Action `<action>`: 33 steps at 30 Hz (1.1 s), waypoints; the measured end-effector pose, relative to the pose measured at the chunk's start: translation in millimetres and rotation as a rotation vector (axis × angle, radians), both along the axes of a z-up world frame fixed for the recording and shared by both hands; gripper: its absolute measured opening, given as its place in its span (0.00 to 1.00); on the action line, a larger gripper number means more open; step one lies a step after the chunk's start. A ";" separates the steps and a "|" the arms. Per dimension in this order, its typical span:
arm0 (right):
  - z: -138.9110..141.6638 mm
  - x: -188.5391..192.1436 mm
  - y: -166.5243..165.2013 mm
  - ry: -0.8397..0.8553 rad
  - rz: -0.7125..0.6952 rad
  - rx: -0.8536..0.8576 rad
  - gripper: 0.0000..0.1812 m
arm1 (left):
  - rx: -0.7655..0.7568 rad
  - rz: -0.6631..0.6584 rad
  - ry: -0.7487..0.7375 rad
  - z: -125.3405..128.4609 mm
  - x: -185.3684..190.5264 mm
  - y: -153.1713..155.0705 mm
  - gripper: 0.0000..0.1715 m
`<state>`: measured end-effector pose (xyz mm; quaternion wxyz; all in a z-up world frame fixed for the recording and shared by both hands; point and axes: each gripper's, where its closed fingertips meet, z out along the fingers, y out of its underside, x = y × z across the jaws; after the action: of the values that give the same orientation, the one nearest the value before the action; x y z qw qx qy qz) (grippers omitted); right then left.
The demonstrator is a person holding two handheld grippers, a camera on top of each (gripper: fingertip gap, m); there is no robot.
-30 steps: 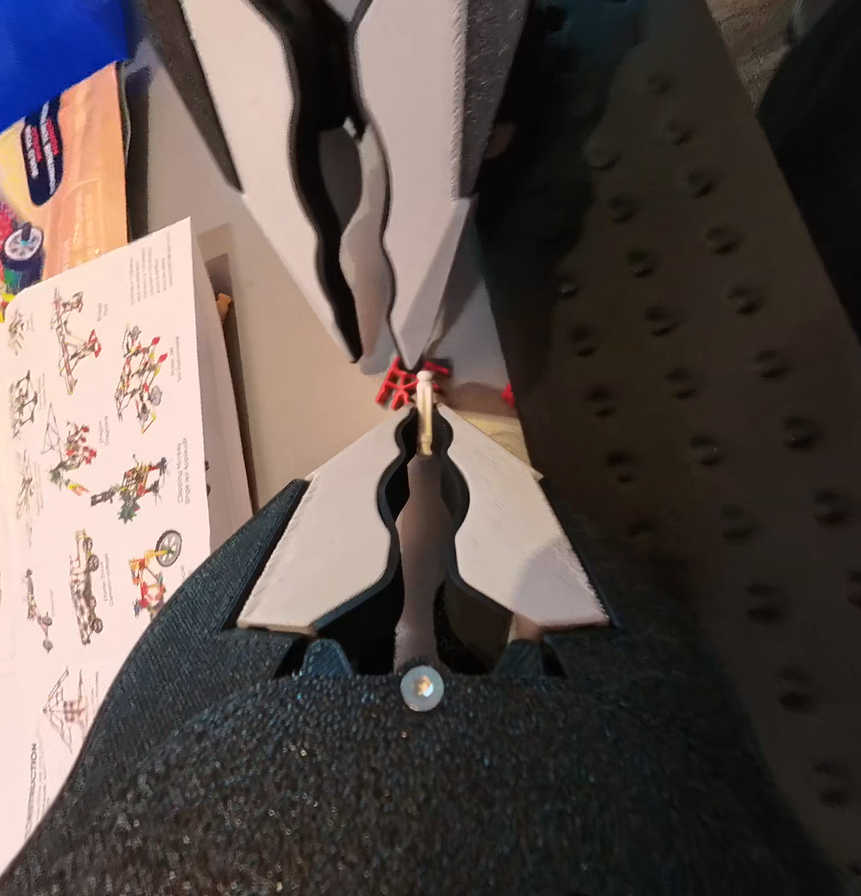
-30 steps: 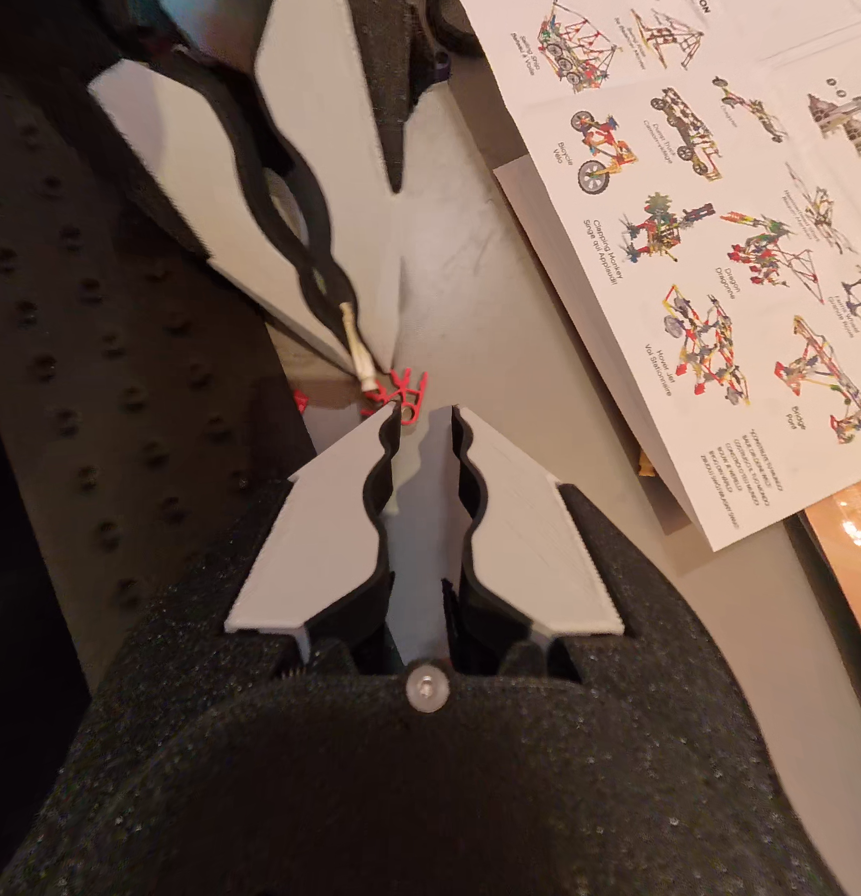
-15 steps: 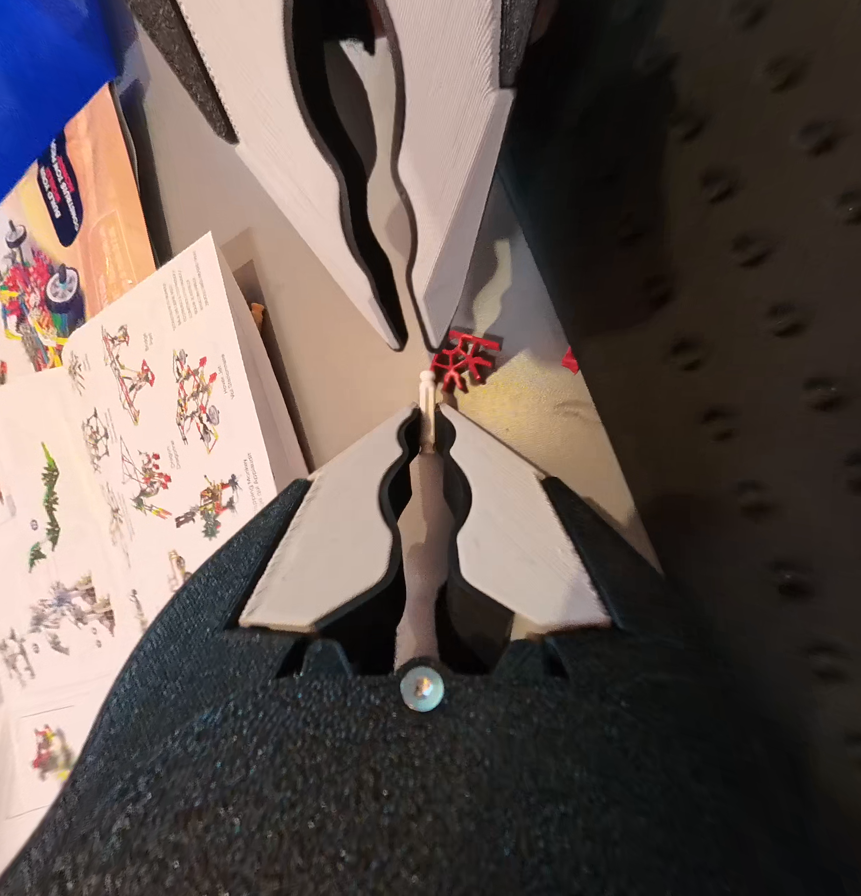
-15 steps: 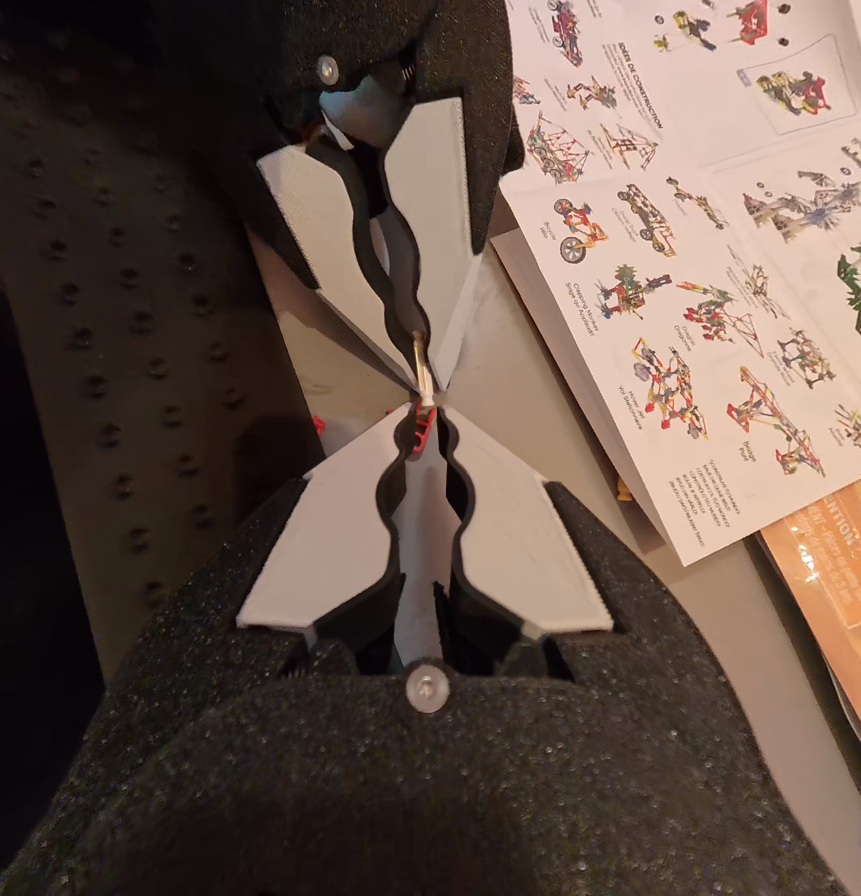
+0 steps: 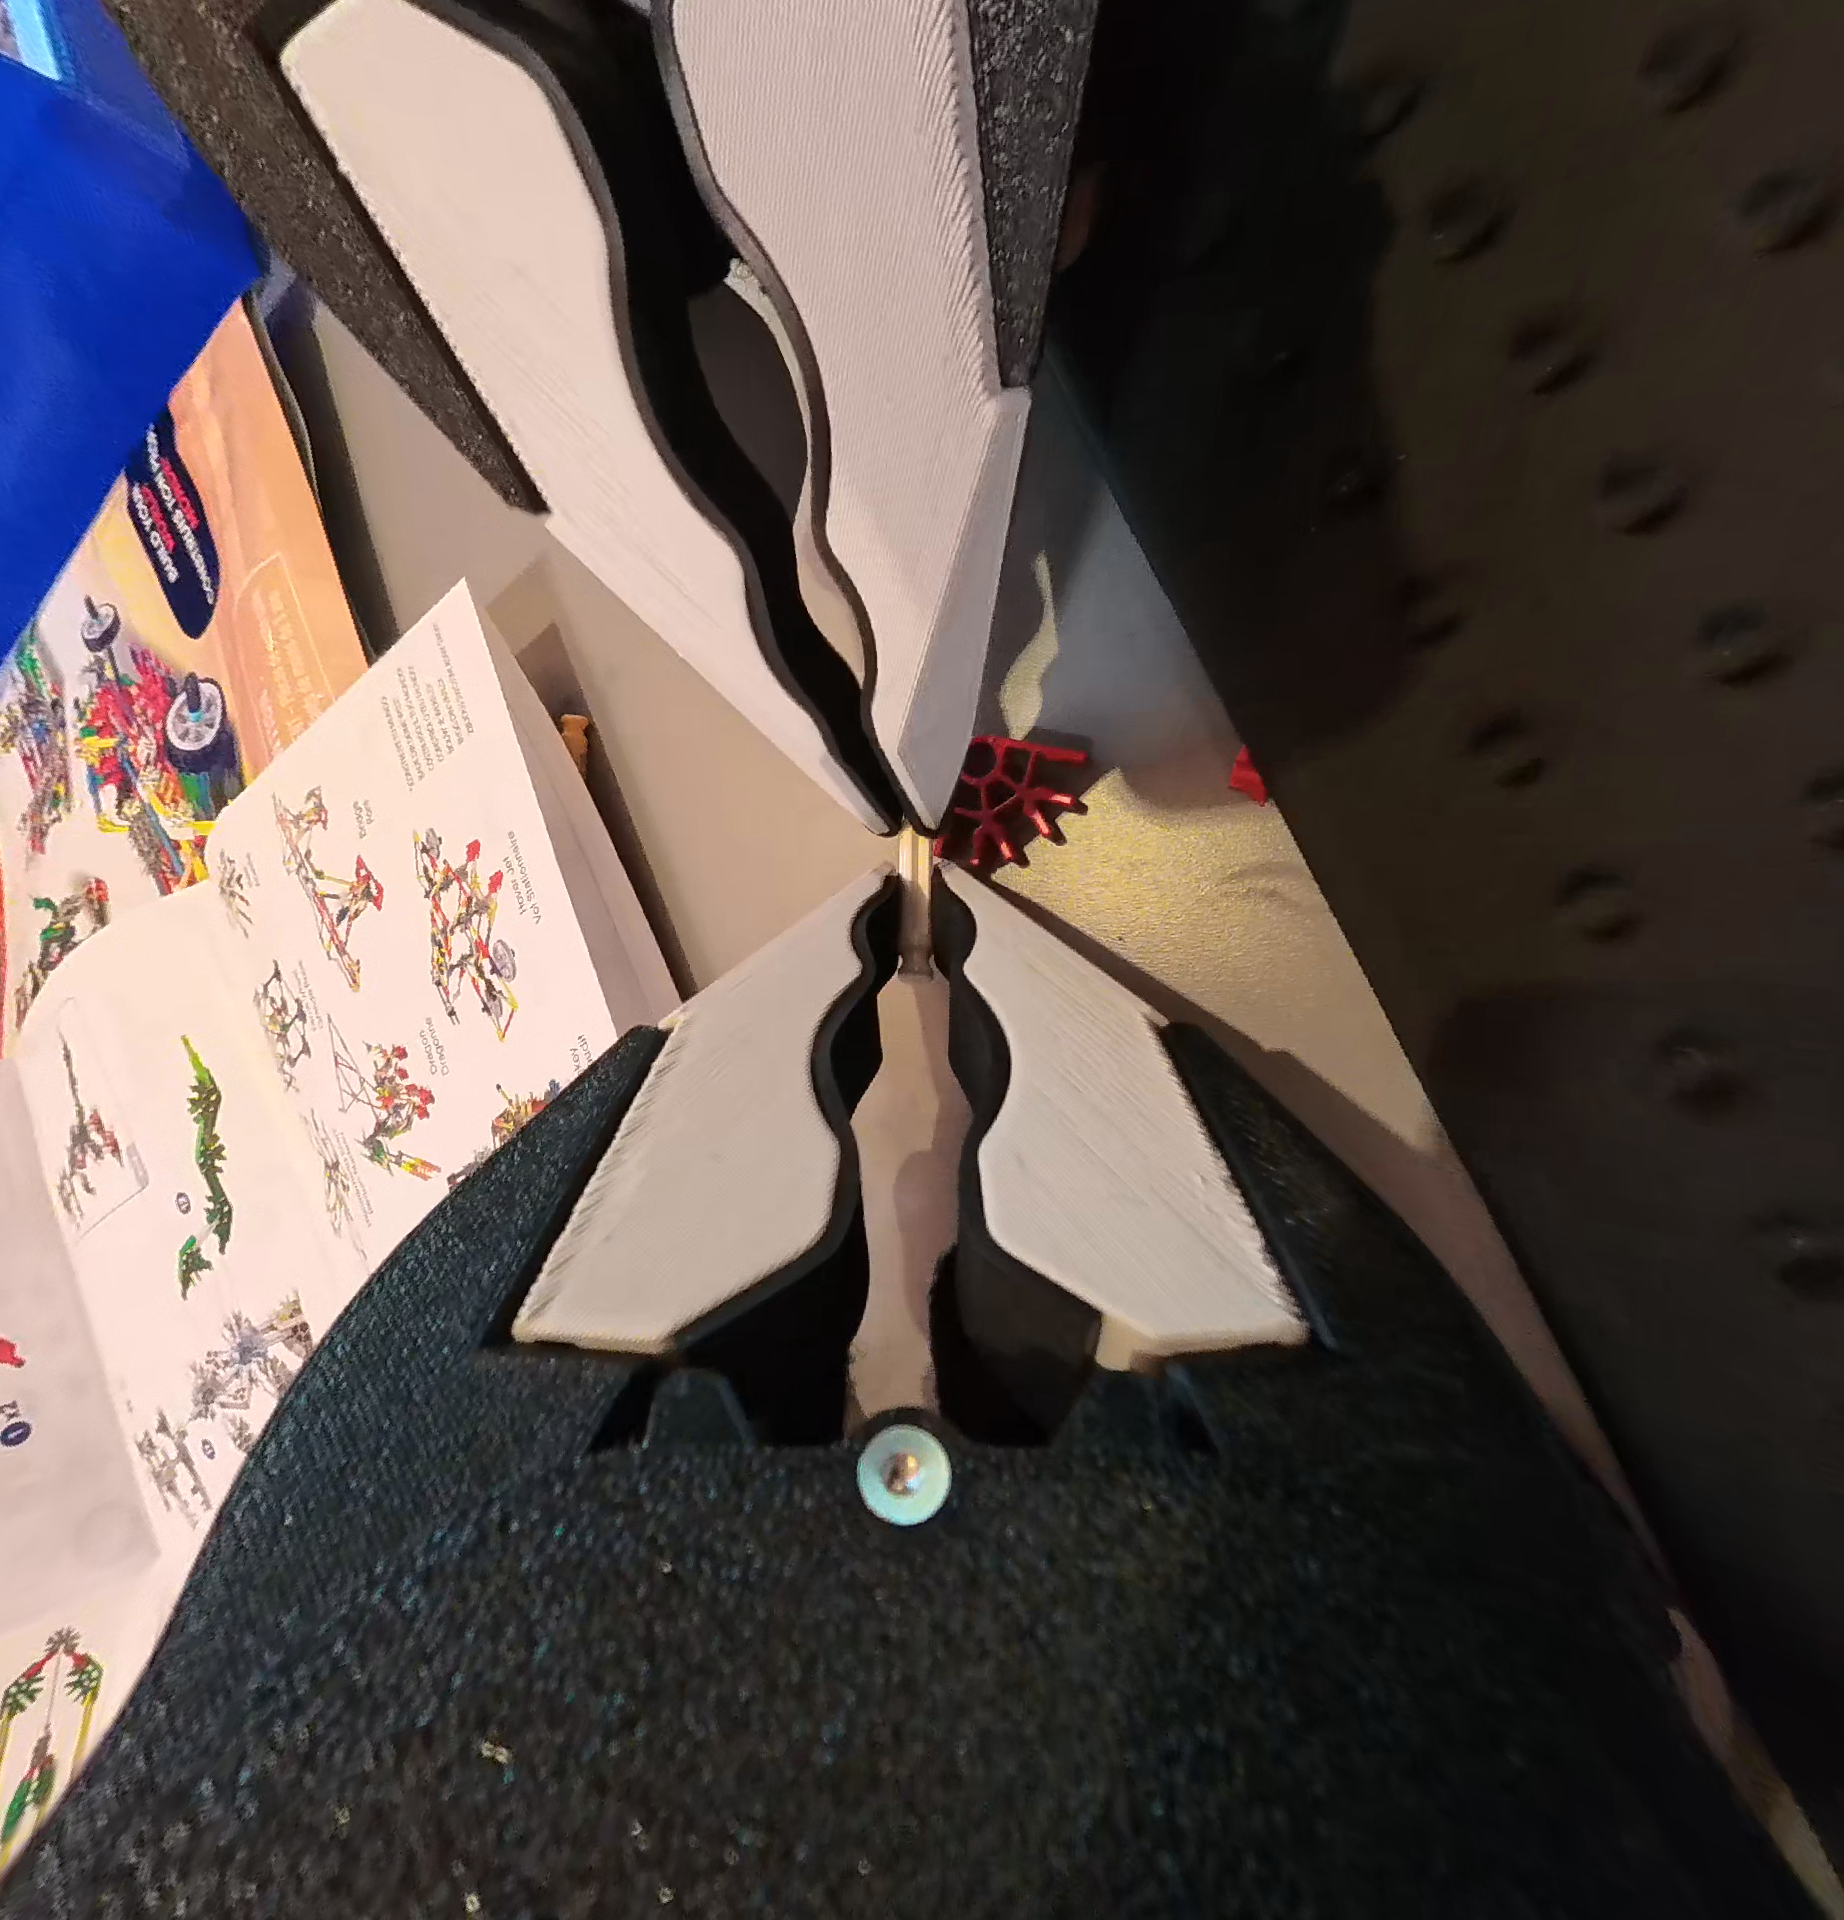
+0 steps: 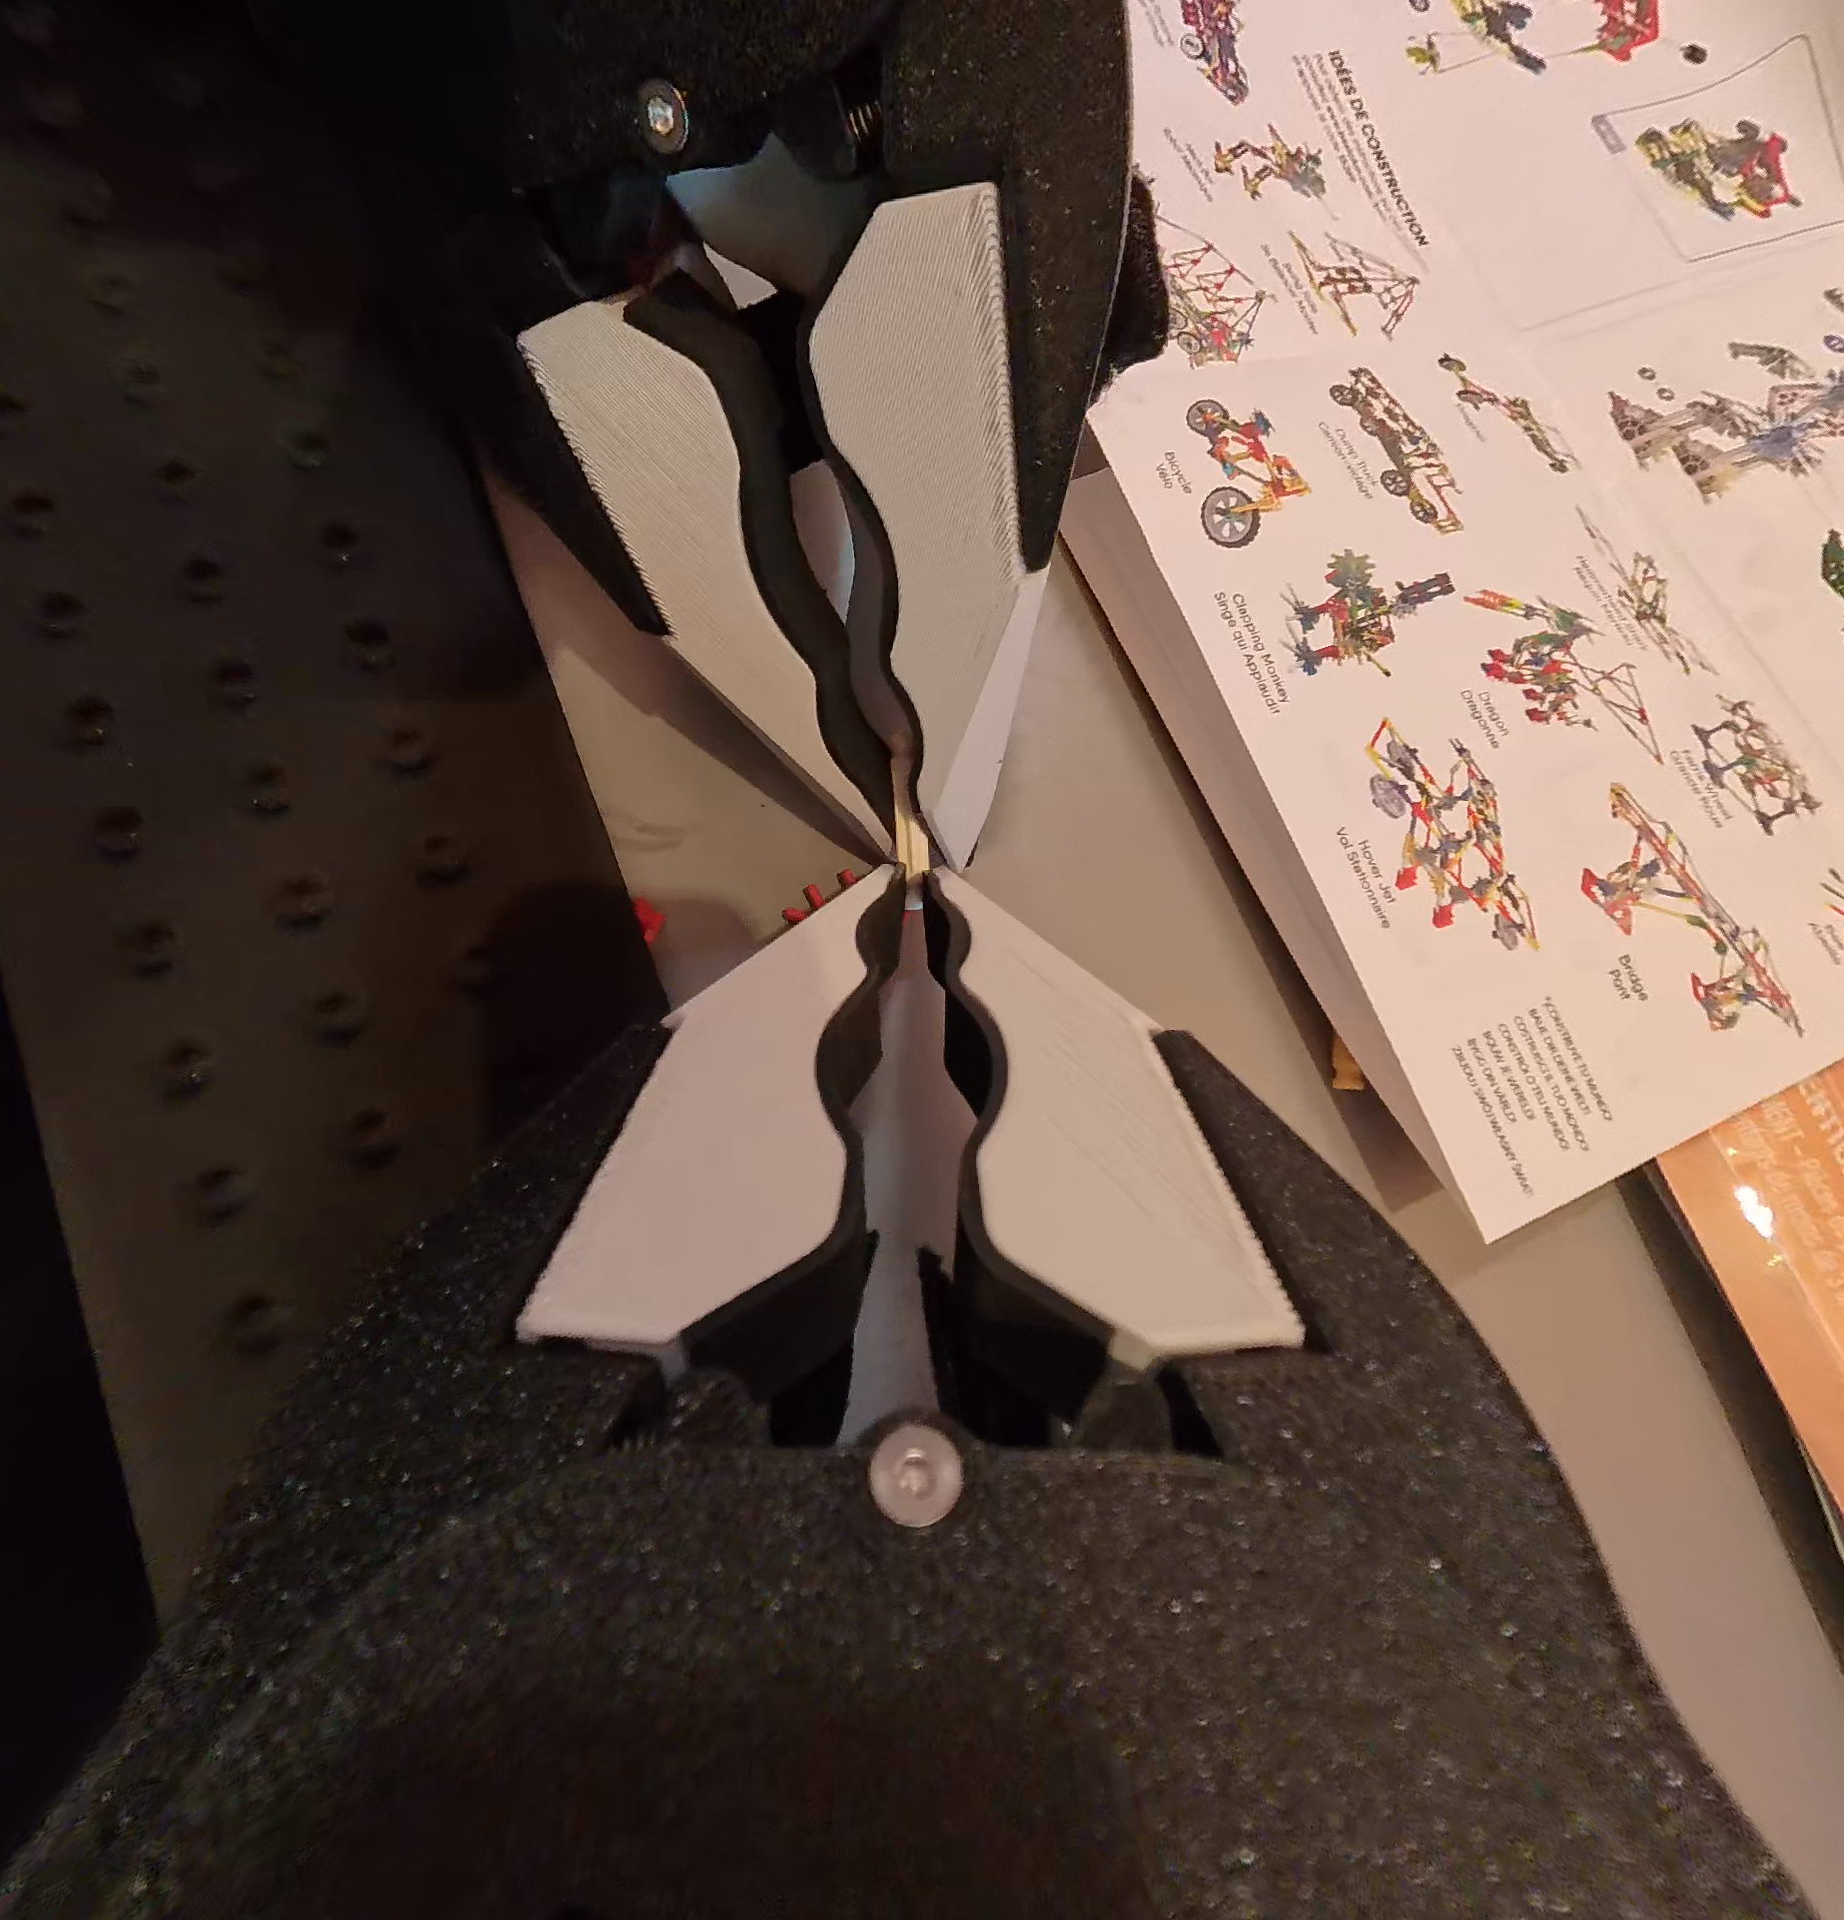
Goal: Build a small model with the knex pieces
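Left wrist view: your left gripper clamps a short pale plastic rod; your right gripper meets it tip to tip, with a red snowflake-shaped plastic connector just beside, on the grey table.

Right wrist view: your right gripper is pinched nearly together at the rod's end; whether it grips, I cannot tell. A white illustrated instruction booklet lies to the right.

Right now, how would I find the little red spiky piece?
Look on the grey table, beside the edge of the black dotted mat. Where the two grippers meet tip to tip lies the red snowflake-shaped connector, the only spoked red piece there.
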<state>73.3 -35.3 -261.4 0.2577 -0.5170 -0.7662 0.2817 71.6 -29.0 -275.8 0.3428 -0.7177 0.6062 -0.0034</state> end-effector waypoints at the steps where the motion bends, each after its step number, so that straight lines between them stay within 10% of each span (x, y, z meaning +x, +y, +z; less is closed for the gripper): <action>1: 0.6 -0.1 0.4 0.004 -0.005 -0.004 0.01 | 0.003 0.002 -0.003 0.3 -0.2 0.5 0.01; 33: 0.6 -2.9 1.4 -0.027 -0.072 -0.070 0.04 | 0.066 -0.018 -0.028 7.9 0.7 3.1 0.01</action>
<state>70.4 -33.9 -260.7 0.2389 -0.5567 -0.7402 0.2918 72.3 -25.9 -267.9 0.3747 -0.7004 0.6075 0.0034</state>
